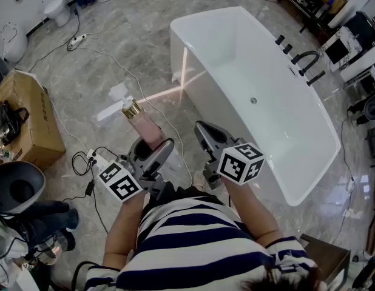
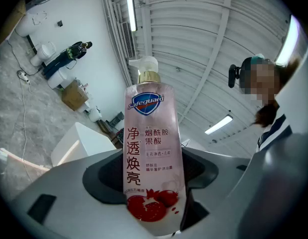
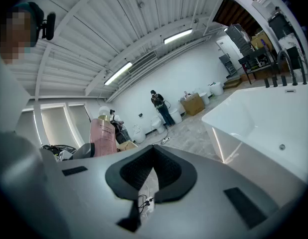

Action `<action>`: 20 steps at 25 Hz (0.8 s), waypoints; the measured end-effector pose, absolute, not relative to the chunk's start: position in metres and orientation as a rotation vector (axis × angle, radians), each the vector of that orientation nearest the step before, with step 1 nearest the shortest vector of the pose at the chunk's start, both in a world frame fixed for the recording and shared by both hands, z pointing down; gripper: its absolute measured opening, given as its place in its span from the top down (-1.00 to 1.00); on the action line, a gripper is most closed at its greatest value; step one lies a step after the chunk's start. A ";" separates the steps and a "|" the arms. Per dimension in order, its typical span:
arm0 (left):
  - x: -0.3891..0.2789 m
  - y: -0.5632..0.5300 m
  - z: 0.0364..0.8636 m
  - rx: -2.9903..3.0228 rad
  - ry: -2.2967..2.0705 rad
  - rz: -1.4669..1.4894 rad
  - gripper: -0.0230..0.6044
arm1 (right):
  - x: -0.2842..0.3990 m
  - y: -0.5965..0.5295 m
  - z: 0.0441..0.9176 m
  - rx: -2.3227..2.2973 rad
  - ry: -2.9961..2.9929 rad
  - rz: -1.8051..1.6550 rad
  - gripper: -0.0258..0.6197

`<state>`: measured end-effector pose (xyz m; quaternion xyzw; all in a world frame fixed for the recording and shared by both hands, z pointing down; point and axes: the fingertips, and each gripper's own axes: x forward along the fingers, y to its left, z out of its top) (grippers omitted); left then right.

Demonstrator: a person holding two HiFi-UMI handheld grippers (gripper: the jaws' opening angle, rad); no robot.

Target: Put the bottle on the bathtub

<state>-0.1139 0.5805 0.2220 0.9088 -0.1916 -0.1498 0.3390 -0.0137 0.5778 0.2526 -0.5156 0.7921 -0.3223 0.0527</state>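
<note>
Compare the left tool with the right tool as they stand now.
The left tool is clamped on the pink bottle, with its jaws wide apart. The right tool is shut and holds nothing. The left tool is over the floor, away from the bathtub, while the right tool sits close beside its rim. Both are grey with black pads.

Bottle (image 1: 145, 126): glossy pink see-thru plastic w/ shiny gold collar, white plastic pump. Bathtub (image 1: 236, 47) looks smooth, gloss white. Faucet (image 1: 306, 59): matt black metal. Floor (image 1: 133, 35): polished grey marble-look stone, reflective. Box (image 1: 30, 111): matt brown cardboard. Left gripper (image 1: 152, 145) & right gripper (image 1: 202, 131): matt grey plastic, black ribbed lining. Shirt (image 1: 193, 235): striped cloth.
</note>
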 end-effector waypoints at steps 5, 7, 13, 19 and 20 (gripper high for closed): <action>-0.113 0.580 0.223 2.341 -0.468 -0.414 -0.10 | -0.017 0.576 0.248 -1.475 2.380 -0.996 0.83; -0.111 0.581 0.224 2.335 -0.457 -0.412 -0.10 | -0.019 0.576 0.245 -1.425 2.376 -1.000 0.83; -0.105 0.584 0.227 2.316 -0.433 -0.397 -0.10 | -0.022 0.575 0.234 -1.322 2.420 -0.937 0.82; -0.097 0.588 0.232 2.332 -0.434 -0.367 -0.10 | -0.022 0.568 0.231 -1.238 2.492 -0.944 0.42; -0.095 0.589 0.233 2.332 -0.434 -0.364 -0.09 | -0.021 0.567 0.232 -1.231 2.493 -0.948 0.42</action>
